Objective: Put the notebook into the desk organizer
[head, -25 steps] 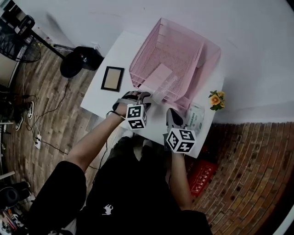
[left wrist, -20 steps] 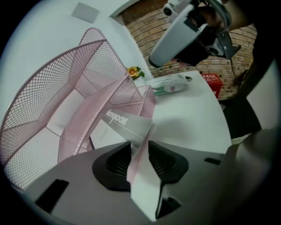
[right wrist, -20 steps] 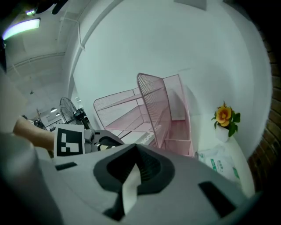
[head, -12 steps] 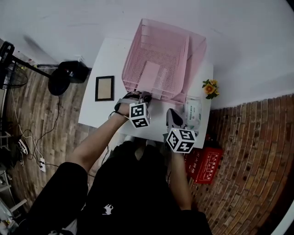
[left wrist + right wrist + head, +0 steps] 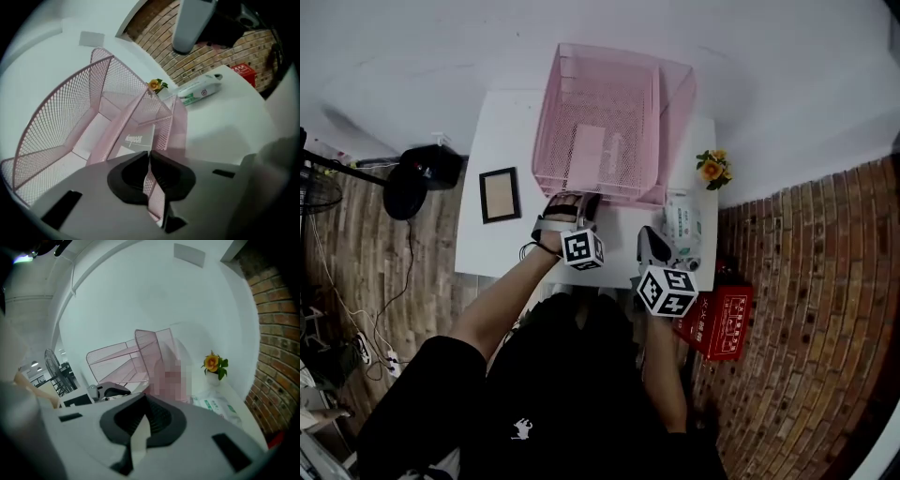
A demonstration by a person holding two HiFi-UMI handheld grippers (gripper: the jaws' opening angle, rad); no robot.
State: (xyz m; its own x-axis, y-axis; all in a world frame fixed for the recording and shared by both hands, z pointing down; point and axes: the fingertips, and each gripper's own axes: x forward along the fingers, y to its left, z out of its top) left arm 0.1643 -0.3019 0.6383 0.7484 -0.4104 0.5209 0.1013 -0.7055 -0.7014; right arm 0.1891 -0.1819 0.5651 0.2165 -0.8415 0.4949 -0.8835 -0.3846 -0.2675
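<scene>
My left tongs point(image 5: 149, 160) are closing on the low front wall of the desk organizer point(image 5: 61, 117), with its pink mesh pinched thin between the pads. My right tongs point(image 5: 146, 404) are closed on nothing and hang above the near side of the bench point(image 5: 502, 253). I judge this grip is for steadying or squaring the organizer. The mesh bends easily, so I should keep the squeeze light and pull level rather than lift a corner. The notebook point(image 5: 136, 140) already lies flat on the organizer's floor, just behind the wall I hold. Its long axis runs away from me toward the back wall, with its printed end nearest my tongs.
</scene>
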